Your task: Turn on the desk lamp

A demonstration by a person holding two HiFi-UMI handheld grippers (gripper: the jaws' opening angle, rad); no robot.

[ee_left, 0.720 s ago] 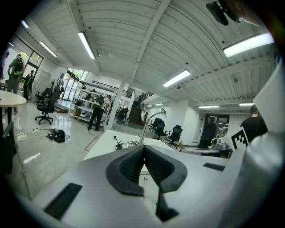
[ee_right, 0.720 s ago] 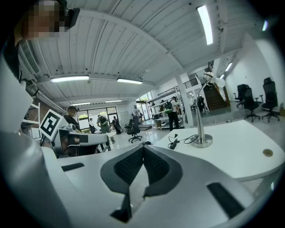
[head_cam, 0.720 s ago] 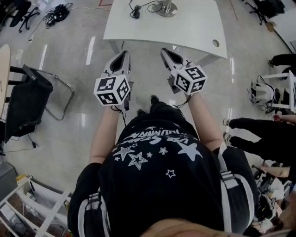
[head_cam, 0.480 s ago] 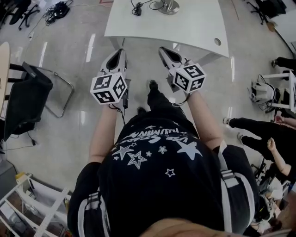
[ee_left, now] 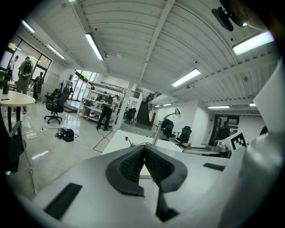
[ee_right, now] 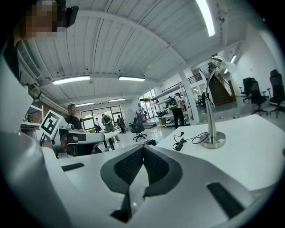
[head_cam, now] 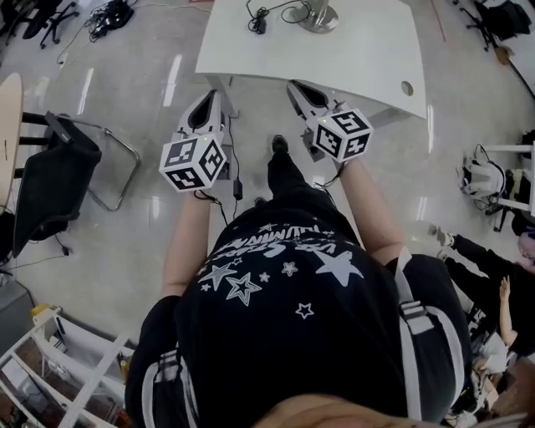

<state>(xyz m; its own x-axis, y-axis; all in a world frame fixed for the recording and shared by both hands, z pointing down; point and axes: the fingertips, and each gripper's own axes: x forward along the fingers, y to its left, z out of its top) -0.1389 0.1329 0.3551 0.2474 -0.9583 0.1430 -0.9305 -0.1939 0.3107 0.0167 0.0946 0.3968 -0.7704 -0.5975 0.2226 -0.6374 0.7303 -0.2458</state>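
The desk lamp stands at the far edge of the white desk (head_cam: 359, 50), its round metal base (head_cam: 318, 15) showing in the head view. A black cord with an inline switch (head_cam: 259, 23) lies left of the base. In the right gripper view the lamp's post (ee_right: 213, 111) rises to its head (ee_right: 218, 60), with the switch (ee_right: 180, 142) on the desktop. The left gripper view shows the lamp (ee_left: 164, 122) farther off. My left gripper (head_cam: 209, 104) and right gripper (head_cam: 299, 90) hover just short of the desk's near edge. Both are shut and hold nothing.
A black chair (head_cam: 50, 184) stands on the floor to the left, beside a round wooden table (head_cam: 7, 125). Cables (head_cam: 109, 15) lie on the floor at the far left. The desk has a cable hole (head_cam: 407, 87). People (head_cam: 501, 284) stand at the right, white shelving (head_cam: 50, 368) at the bottom left.
The desk has come nearer in the head view as the person moved toward it. Both grippers now reach close to its near edge, still shut.
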